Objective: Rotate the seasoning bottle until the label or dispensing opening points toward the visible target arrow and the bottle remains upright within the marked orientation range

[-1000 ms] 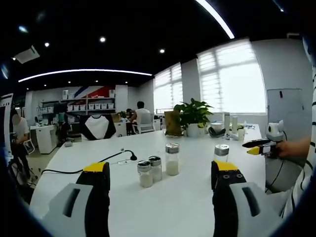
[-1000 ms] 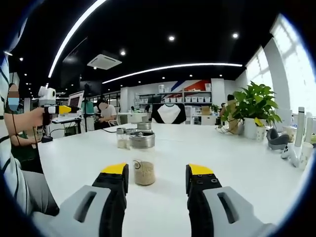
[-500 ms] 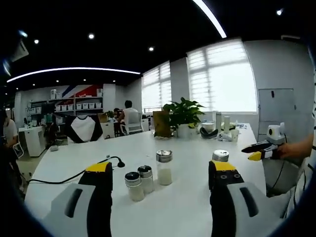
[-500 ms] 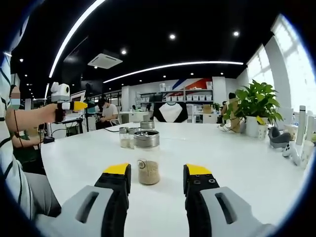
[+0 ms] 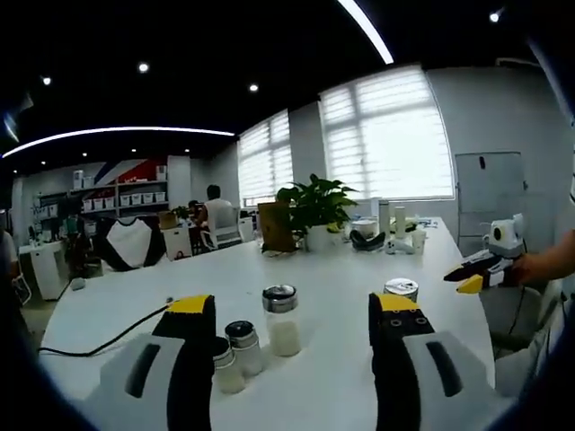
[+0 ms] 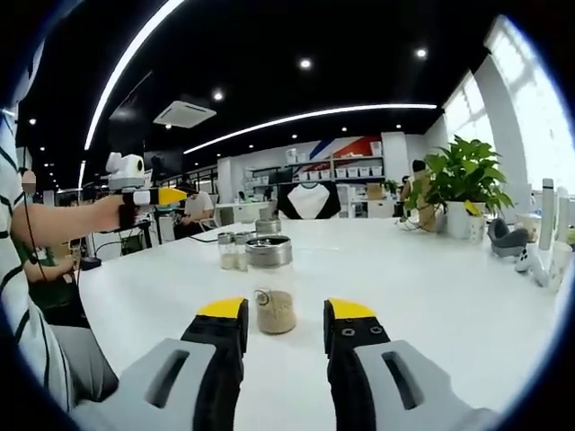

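Note:
A seasoning bottle (image 6: 274, 305) with a steel lid and brownish grains stands upright on the white table (image 6: 431, 296). It is just beyond my right gripper (image 6: 286, 311), centred in the gap between the open jaws and not touched. The same bottle (image 5: 401, 289) peeks from behind the right jaw in the left gripper view. My left gripper (image 5: 292, 312) is open over the table, near a taller bottle of white powder (image 5: 283, 321) and two small shakers (image 5: 243, 347). The right gripper (image 5: 473, 273) comes in from the right, and the left gripper (image 6: 153, 196) from the left, each held in a hand.
A black cable (image 5: 108, 337) runs over the table's left side. A potted plant (image 5: 314, 211) and several small items (image 5: 386, 235) stand at the far end. People sit at desks in the background. The table edge is close on the right (image 5: 485, 359).
The left gripper view has swung, so the bottles now sit lower, nearer and further left. In the right gripper view the bottle is a little closer, the jaws slightly narrower, and the left gripper further right.

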A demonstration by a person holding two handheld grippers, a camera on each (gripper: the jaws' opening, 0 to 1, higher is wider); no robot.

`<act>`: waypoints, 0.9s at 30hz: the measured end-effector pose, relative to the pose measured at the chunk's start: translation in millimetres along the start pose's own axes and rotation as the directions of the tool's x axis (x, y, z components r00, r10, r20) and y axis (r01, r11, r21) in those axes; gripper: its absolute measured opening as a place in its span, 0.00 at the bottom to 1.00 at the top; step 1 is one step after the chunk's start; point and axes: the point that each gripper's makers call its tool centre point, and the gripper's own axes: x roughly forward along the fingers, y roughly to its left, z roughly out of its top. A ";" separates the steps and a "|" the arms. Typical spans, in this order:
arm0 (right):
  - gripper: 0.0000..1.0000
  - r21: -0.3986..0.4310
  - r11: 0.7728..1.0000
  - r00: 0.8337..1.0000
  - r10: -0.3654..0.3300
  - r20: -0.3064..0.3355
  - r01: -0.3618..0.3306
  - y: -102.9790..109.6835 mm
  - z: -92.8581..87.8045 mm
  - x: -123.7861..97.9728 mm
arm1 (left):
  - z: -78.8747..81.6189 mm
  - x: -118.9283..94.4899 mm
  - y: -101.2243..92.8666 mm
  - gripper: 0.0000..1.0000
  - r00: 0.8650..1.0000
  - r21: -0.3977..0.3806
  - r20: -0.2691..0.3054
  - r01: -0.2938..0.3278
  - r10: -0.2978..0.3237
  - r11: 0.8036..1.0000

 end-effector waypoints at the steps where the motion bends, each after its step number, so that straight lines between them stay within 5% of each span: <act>1: 0.31 0.012 1.000 1.000 0.001 0.004 -0.001 -0.1 0.5 -0.6 | -1.0 3.0 -0.6 0.71 1.000 0.007 0.001 0.003 -0.003 1.000; 15: 0.28 0.032 0.999 1.000 0.003 0.008 -0.003 1.3 4.2 -1.7 | -11.4 50.5 -0.8 0.80 0.999 -0.045 0.028 0.035 -0.034 0.998; 21: 0.25 0.051 0.999 1.000 -0.002 -0.002 0.003 0.3 -0.5 -6.3 | -4.6 71.1 -0.1 0.88 0.991 -0.160 0.125 0.071 -0.051 0.985; 27: 0.24 0.079 0.997 1.000 -0.014 0.004 0.013 -4.6 0.7 -10.1 | -23.9 85.8 -1.2 0.85 0.997 -0.124 0.034 0.066 -0.062 0.990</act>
